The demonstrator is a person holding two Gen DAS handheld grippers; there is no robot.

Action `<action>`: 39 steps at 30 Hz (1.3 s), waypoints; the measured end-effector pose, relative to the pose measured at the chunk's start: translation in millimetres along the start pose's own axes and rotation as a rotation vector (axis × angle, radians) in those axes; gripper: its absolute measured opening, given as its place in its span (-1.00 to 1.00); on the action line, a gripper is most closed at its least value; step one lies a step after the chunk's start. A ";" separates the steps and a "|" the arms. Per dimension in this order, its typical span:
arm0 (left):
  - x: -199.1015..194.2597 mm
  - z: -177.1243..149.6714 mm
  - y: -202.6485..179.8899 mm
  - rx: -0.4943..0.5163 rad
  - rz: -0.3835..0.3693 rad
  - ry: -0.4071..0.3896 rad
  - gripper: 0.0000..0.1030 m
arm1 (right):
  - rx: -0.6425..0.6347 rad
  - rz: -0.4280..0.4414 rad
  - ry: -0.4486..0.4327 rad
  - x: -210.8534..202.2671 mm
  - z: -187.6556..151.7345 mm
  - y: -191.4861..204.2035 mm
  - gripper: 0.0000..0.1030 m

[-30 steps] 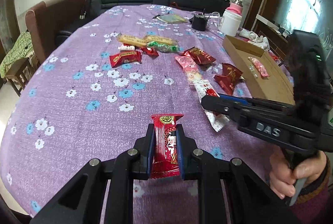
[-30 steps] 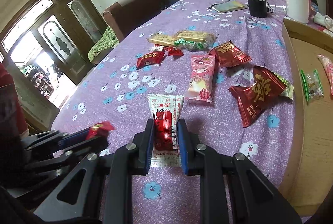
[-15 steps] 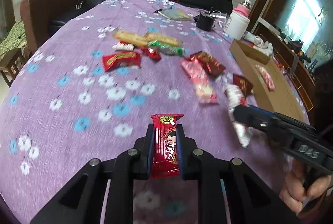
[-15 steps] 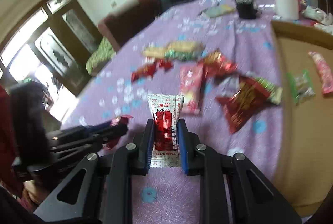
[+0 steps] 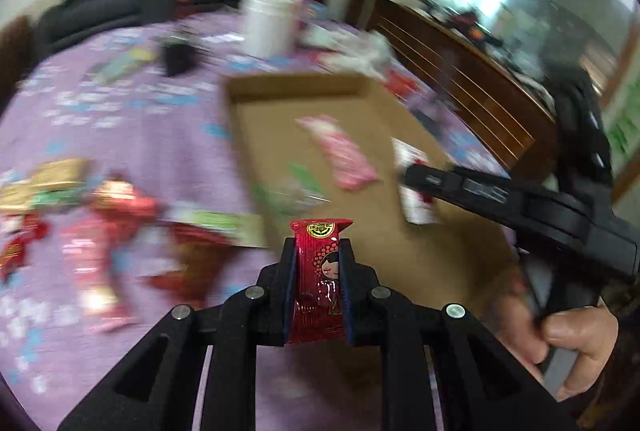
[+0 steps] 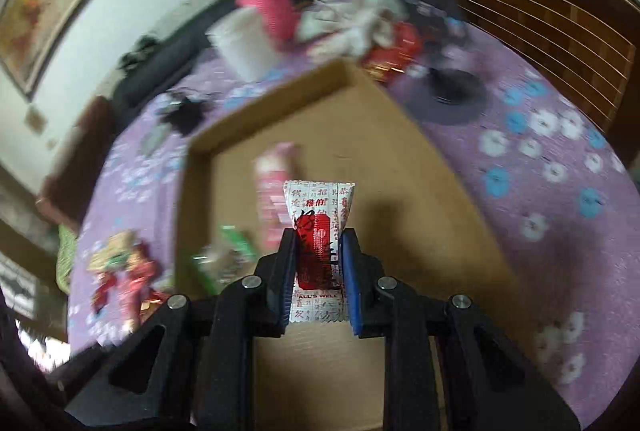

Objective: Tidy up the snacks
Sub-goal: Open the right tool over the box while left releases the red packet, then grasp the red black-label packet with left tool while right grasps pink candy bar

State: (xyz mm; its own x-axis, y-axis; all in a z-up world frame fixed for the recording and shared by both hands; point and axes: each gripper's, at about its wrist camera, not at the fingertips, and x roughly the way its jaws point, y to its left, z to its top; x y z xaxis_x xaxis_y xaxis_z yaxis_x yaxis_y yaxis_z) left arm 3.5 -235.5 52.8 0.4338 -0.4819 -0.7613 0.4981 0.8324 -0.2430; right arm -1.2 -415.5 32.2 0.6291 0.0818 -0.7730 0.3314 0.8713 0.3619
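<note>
My left gripper (image 5: 318, 247) is shut on a red snack packet (image 5: 318, 271) with a cartoon face, held at the near left edge of the cardboard tray (image 5: 304, 87). My right gripper (image 6: 318, 243) is shut on a white-and-red packet (image 6: 320, 211) above the tray's floor (image 6: 380, 135). In the left wrist view the right gripper (image 5: 416, 179) reaches in from the right, a hand (image 5: 560, 335) on its handle. In the tray lie a pink packet (image 5: 340, 155) and a green-edged clear packet (image 5: 296, 187). The picture is blurred by motion.
Several loose snacks (image 5: 112, 215) lie on the purple floral tablecloth (image 6: 540, 159) left of the tray. Behind the tray stand a white jar (image 5: 268, 27) with a pink lid, a black cup (image 5: 176, 55) and crumpled wrappers (image 6: 360, 19). Wooden furniture (image 5: 460, 71) borders the right.
Both grippers have swung to the right, away from the loose snacks and over to the cardboard tray. Each still holds its packet. The views have rolled and blurred.
</note>
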 end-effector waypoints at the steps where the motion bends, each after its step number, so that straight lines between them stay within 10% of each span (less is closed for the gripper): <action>1: 9.0 -1.6 -8.1 0.016 -0.014 0.015 -0.65 | 0.013 -0.004 0.009 1.8 0.4 -2.8 -0.54; 22: 27.9 -1.7 -21.7 0.089 -0.012 0.003 -0.59 | 0.024 -0.020 0.011 9.2 0.9 -4.7 -0.42; 39: -76.2 -23.6 88.0 -0.053 0.125 -0.134 -0.57 | -0.308 0.307 -0.084 -20.1 -30.2 73.0 -0.40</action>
State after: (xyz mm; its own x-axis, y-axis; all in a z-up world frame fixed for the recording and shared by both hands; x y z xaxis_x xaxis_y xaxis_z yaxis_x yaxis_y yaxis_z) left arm -3.4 -119.1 75.2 0.5874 -0.4032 -0.7017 0.3955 0.8995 -0.1858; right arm -10.9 -338.9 58.4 0.7247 0.3307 -0.6046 -0.0965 0.9174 0.3861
